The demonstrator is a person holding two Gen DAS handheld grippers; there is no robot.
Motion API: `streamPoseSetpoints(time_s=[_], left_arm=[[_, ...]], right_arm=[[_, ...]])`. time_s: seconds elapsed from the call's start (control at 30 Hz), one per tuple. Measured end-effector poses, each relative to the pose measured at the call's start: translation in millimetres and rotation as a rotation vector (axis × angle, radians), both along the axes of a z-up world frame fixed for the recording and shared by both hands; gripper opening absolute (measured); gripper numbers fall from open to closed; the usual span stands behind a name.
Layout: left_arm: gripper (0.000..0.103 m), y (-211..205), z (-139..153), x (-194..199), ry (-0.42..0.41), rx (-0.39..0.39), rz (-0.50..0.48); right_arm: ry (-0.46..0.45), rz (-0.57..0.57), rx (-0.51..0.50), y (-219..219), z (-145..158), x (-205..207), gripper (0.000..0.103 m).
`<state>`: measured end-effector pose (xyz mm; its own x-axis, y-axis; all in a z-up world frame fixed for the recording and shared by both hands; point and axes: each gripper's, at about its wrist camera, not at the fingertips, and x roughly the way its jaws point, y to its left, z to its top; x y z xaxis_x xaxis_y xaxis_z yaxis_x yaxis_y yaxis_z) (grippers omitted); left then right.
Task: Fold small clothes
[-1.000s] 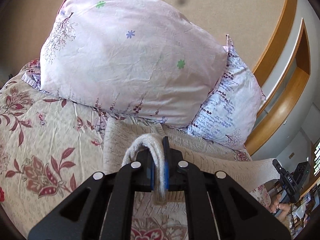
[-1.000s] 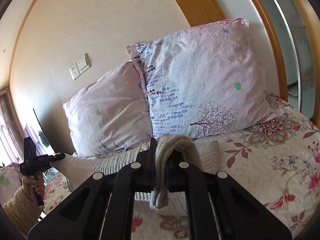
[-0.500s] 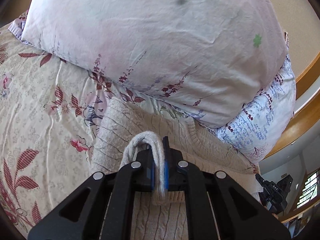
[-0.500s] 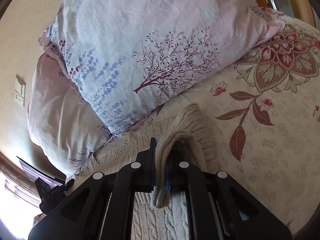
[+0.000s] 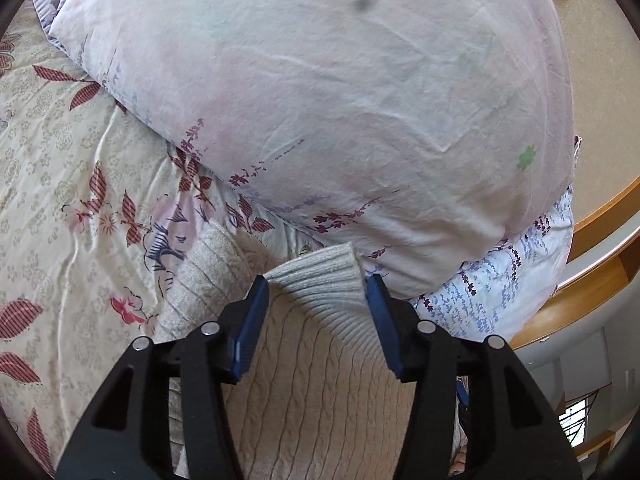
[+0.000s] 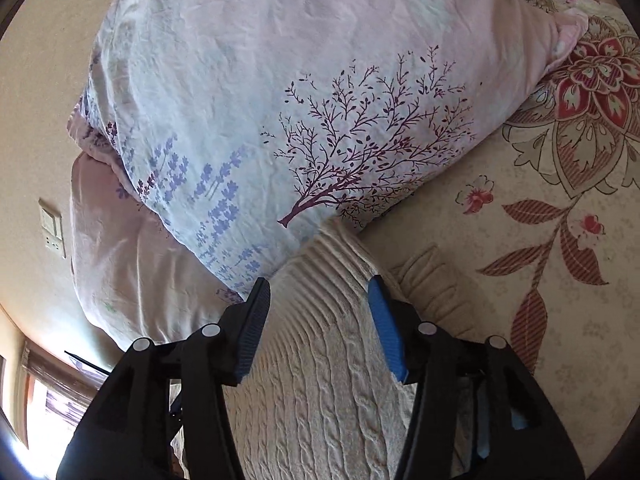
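A beige cable-knit sweater [image 5: 320,380] lies on the bed, its ribbed hem folded up to the foot of the pillows. My left gripper [image 5: 318,284] is open, its blue-padded jaws spread either side of the ribbed left corner [image 5: 324,276]. My right gripper [image 6: 320,284] is open too, spread over the ribbed right corner [image 6: 336,264] of the same sweater [image 6: 328,392]. Neither holds the cloth. A folded lower layer shows beside each corner.
A pink flowered pillow [image 5: 320,100] lies right ahead of the left gripper, a bluish tree-print pillow [image 6: 300,120] ahead of the right one. The floral bedsheet [image 5: 60,200] spreads to the left and to the right [image 6: 540,260]. The beige wall with a switch [image 6: 52,232] stands behind.
Both grippers were shut on the sweater's hem and carried it forward and down to the pillows. Both have now opened and let the hem go onto the bed.
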<state>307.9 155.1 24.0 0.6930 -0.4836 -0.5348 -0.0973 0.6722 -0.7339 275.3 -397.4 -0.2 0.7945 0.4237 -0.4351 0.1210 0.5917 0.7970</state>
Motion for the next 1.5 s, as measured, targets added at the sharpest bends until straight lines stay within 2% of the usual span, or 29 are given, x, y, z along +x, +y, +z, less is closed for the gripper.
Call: streamPoseSetpoints(time_s=[0.1,0.17,0.3,0.37,0.5,0.6,0.63,0.73,0.8,0.9,1.03,1.17,1.23,1.27,1.3,1.37,1.5], left_arm=[[0.055,3,3,-9,0.004,0.026,-0.011],[0.055,6,6,-19,0.003,0.068,-0.032],[0.054,7,13,-47,-0.023,0.258,-0.073],[0.052,3,15,-62,-0.043,0.362,-0.1],[0.051,-9,12,-85,-0.063,0.512,-0.156],[0.048,-19,5,-92,-0.049,0.588,-0.183],[0.047,-21,2,-93,-0.041,0.599,-0.19],[0.043,-22,-4,-95,-0.024,0.606,-0.189],[0.034,-21,-4,-96,-0.022,0.6,-0.182],[0.021,-19,-1,-99,-0.034,0.575,-0.18],[0.021,-23,3,-106,-0.059,0.622,-0.163],[0.03,-30,4,-110,-0.079,0.656,-0.181],[0.03,-33,3,-110,-0.081,0.672,-0.19],[0.026,-34,2,-109,-0.08,0.679,-0.192],[0.017,-34,1,-109,-0.077,0.681,-0.196],[0.014,-32,1,-109,-0.076,0.667,-0.199],[0.01,-18,7,-117,-0.094,0.574,-0.197]], right_arm=[[-0.025,-0.008,-0.032,-3,8,-12,0.053],[-0.034,-0.011,-0.092,-7,16,-27,0.053],[-0.011,-0.001,-0.289,-8,26,-59,0.052],[0.007,0.025,-0.349,-6,22,-70,0.049],[0.055,0.071,-0.379,-4,8,-81,0.047],[0.07,0.097,-0.398,1,2,-86,0.033],[0.069,0.108,-0.408,4,2,-87,0.027],[0.061,0.117,-0.459,13,3,-90,0.024],[0.062,0.117,-0.472,15,2,-90,0.015],[0.045,0.106,-0.478,15,6,-92,0.013],[0.02,0.106,-0.491,18,14,-96,0.013],[0.044,0.116,-0.511,22,11,-94,0.013],[0.055,0.119,-0.513,24,8,-92,0.013],[0.054,0.118,-0.518,25,7,-92,0.013],[0.049,0.114,-0.523,26,8,-92,0.013],[0.033,0.106,-0.519,26,11,-95,0.013],[-0.006,0.082,-0.49,20,24,-108,0.013]])
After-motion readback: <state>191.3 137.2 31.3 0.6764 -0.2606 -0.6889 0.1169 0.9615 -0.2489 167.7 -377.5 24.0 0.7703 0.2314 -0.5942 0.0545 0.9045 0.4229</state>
